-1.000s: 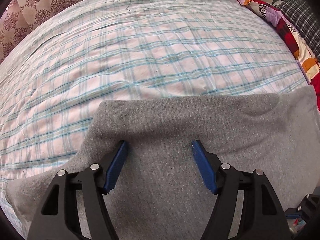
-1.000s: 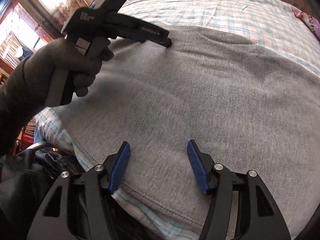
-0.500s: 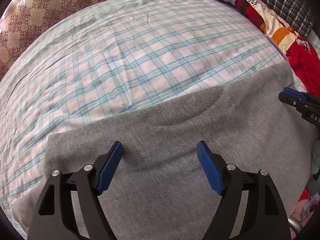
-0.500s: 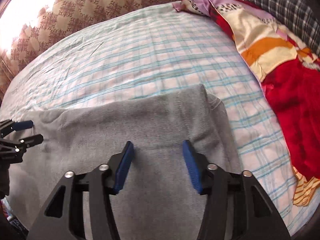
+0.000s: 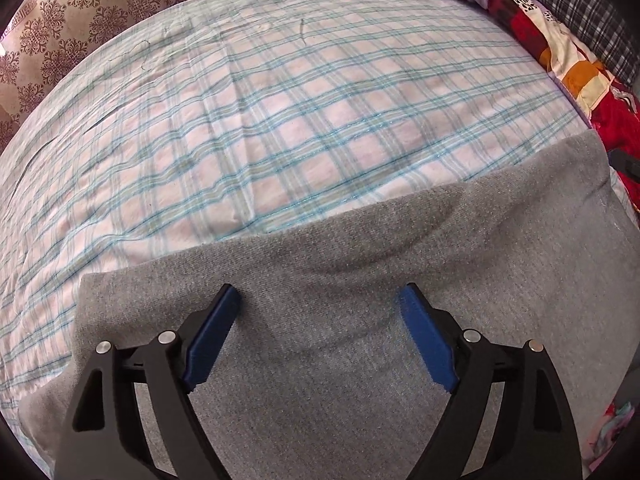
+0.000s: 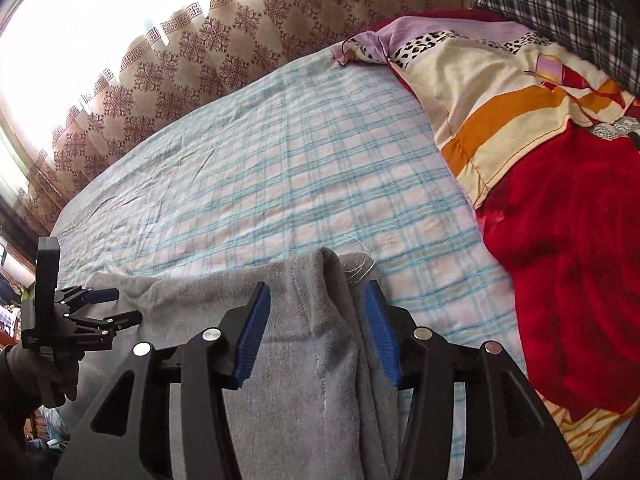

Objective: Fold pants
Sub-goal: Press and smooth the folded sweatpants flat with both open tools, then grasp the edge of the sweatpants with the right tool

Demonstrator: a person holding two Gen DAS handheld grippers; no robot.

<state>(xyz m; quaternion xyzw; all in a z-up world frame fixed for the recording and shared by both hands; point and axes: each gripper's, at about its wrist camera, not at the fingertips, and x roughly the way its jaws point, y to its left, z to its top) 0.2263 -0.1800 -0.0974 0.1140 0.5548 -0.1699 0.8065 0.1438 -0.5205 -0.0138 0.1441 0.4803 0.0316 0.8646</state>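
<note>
While both pairs of tongs point steeply down at the bed, the pants (image 5: pixel 400 300) are found directly under them, spread as a grey band along the near edge of the bed (image 5: pixel 280 120). The left gripper (image 5: pixel 320 308) is seen with jaws wide and opening further; flat cloth lies below the gap, and nothing is pinched by the pads. The right gripper (image 6: pixel 316 312) is also opening, and a raised ridge of cloth at the pants' end, with loose threads beside it, stands between its pads; contact cannot be made out, so it is judged released rather than clamped.

The long axis of the pants is judged to run along that near edge, from the left gripper's end (image 6: pixel 100 308) to the end under the right one. The right-hand end is thus nearer the right gripper, the opposite end nearer the left, and a fold of end onto end would turn on this line.

Beyond the pants, checked sheet reaches to the far edge; a red and patterned blanket (image 6: pixel 560 220) is heaped at the right edge.

Faint lettering on the left gripper's body cannot be read.
</note>
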